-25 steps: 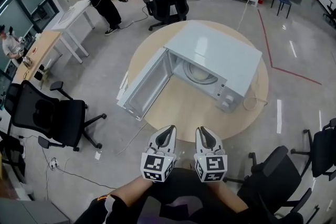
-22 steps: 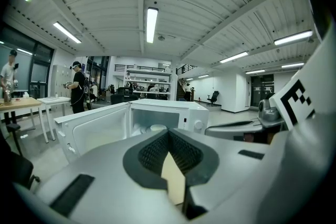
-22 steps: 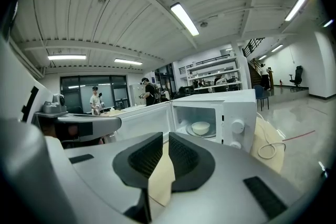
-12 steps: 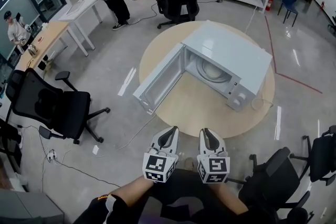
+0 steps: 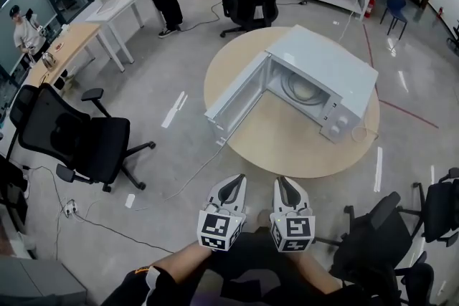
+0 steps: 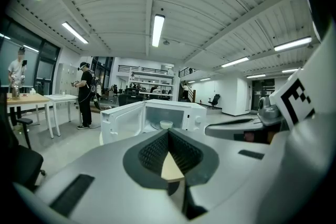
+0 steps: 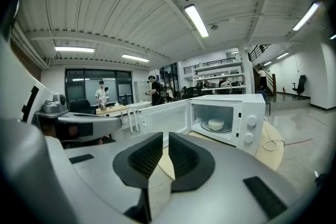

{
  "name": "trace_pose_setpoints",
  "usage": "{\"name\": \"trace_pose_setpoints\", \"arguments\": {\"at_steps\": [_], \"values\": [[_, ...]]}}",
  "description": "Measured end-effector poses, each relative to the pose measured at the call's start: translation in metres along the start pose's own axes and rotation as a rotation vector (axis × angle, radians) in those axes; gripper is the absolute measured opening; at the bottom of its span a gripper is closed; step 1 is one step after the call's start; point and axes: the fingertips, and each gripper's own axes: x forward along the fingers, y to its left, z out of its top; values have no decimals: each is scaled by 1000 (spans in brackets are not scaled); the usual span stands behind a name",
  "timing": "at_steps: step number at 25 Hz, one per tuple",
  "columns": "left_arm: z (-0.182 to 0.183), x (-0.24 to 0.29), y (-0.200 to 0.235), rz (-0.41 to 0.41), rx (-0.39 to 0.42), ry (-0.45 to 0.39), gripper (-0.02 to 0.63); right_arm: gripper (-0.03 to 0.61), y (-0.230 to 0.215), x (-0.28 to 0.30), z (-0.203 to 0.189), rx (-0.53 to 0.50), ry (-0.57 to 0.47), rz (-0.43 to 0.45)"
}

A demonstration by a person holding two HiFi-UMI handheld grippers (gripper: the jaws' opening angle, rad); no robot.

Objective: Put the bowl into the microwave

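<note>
**bowl already inside the open microwave, both hand-held grippers empty and held back**

a round wooden bench [image 5: 287,147] stands in an open workshop floor, with black office chairs around it. on the bench sits a white microwave [image 5: 323,64], its door [image 5: 240,100] swung wide open toward the person.

the left hand-held gripper [image 5: 231,186] and right hand-held gripper [image 5: 283,184] hang side by side close to the person's body, well apart from the bench. the left one's jaws meet at the tips with nothing between them. the right one's jaws are all but together, only a thin slit showing, and also hold nothing.

the bowl [image 7: 216,124], small and pale, rests upright inside the microwave cavity on the turntable [image 7: 227,129], near its middle. judging by this, the placing looks done, with the door not yet closed.

the bowl looks rigid, light and smooth-walled, likely ceramic or hard plastic, so it could slip or chip under a careless pinch. if it needs moving, the best hold would probably be on the rim, one jaw inside the wall and one outside.
</note>
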Motion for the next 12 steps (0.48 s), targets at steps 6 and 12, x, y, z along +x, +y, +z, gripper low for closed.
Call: {"name": "trace_pose_setpoints", "arguments": {"at_steps": [6, 12], "values": [[-7, -40, 5, -30, 4, -11, 46, 49, 37, -22, -11, -12, 0, -22], [-15, -75, 11, -51, -5, -22, 46, 41, 71, -39, -16, -29, -2, -35]]}}
